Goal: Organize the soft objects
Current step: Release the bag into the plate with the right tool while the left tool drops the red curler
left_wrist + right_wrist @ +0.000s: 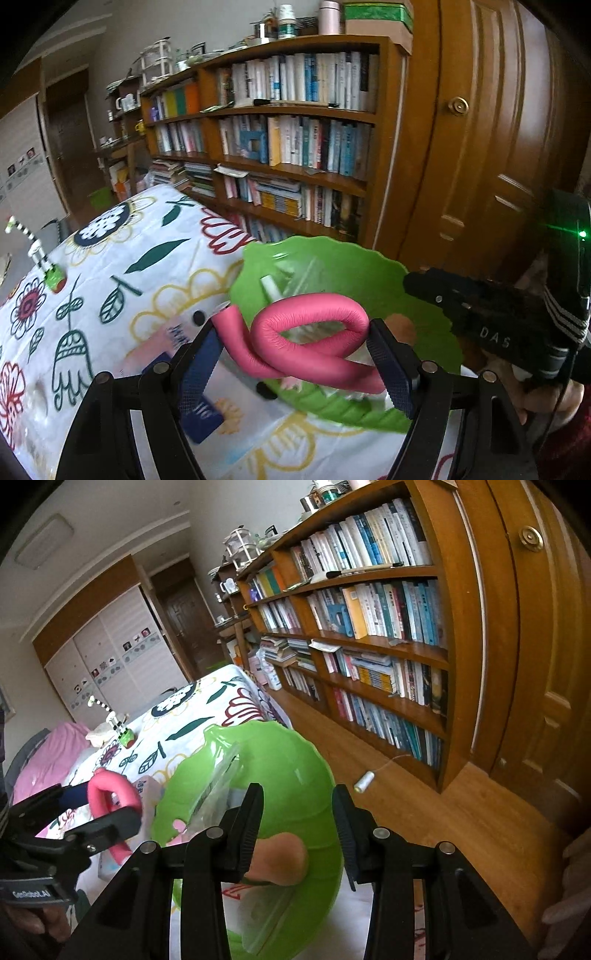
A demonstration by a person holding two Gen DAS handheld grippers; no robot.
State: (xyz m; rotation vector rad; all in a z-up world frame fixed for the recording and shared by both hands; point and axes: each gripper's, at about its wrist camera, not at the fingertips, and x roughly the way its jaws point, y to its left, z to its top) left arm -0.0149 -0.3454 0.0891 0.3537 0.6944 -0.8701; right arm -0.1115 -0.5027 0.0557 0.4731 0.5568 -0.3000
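My left gripper (295, 362) is shut on a pink foam roller (314, 332) bent into a loop, held above a green leaf-shaped bowl (369, 273). The roller also shows in the right wrist view (110, 786). The bowl (280, 760) is tilted; a thumb presses its rim between the fingers of my right gripper (299, 834), whose jaws stand apart, the rim against the left finger. Clear plastic bags (218, 786) lie inside the bowl.
The bowl is over a bed with a floral cover (122, 280). A green and red toy with a striped stalk (51, 275) stands on the far side of the bed. A tall bookshelf (295, 129) and wooden door (480, 147) stand behind. A thread spool (364, 781) lies on the floor.
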